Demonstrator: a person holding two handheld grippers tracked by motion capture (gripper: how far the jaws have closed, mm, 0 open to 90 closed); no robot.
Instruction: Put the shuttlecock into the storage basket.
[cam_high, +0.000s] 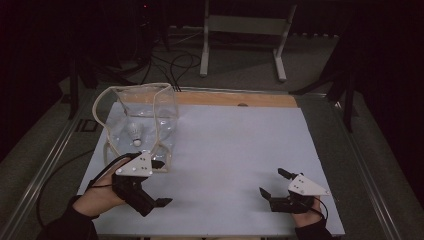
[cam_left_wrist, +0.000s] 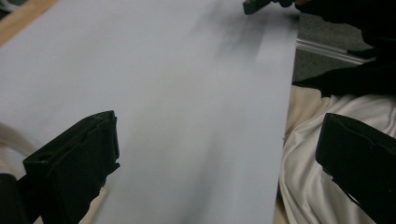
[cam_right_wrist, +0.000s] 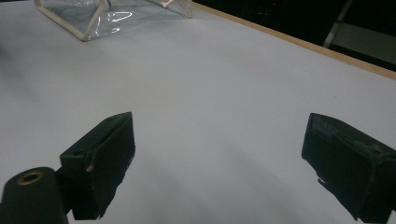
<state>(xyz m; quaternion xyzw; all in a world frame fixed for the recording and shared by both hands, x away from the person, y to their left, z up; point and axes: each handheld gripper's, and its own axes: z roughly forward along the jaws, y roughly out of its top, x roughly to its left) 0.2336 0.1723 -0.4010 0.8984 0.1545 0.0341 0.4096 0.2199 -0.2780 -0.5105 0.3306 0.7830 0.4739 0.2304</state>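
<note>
**Both tongs open and empty; shuttlecock sitting inside the clear bag**

High view. Clear plastic bag (cam_high: 142, 117) with cream trim standing at the far left of the pale table (cam_high: 240, 150), mouth open upward, handle loops drooping at its near side. White shuttlecock (cam_high: 134, 133) resting inside on the bag's floor. Left gripper (cam_high: 162, 182) just beside the bag's near corner, jaws spread wide, gripping nothing, pointed across the table rather than at the bag. Right gripper (cam_high: 272, 182) well apart from the bag at the near right edge, jaws likewise apart and empty.

Left gripper view. Two black jaws wide apart over bare table (cam_left_wrist: 187, 93), nothing between them. A strip of cream handle (cam_left_wrist: 11, 137) at the left edge. Pale cloth (cam_left_wrist: 317, 154) beyond the table's near edge, under the right-hand jaw. Tip of the right gripper (cam_left_wrist: 257, 5) far off at the top.

Right gripper view. Jaws set apart over bare table (cam_right_wrist: 224, 93), holding nothing. Bag (cam_right_wrist: 112, 16) far off at the top left, its trim and glossy wall catching light.

Risks, judged from here. Soft, upright walls likely to fold or tip if nudged by the left jaw so near the corner. Reaching in single-handed likely to collapse the mouth; pinching the feathers likely to crush or bend them. Snagging a handle loop likely to drag the whole bag.
</note>
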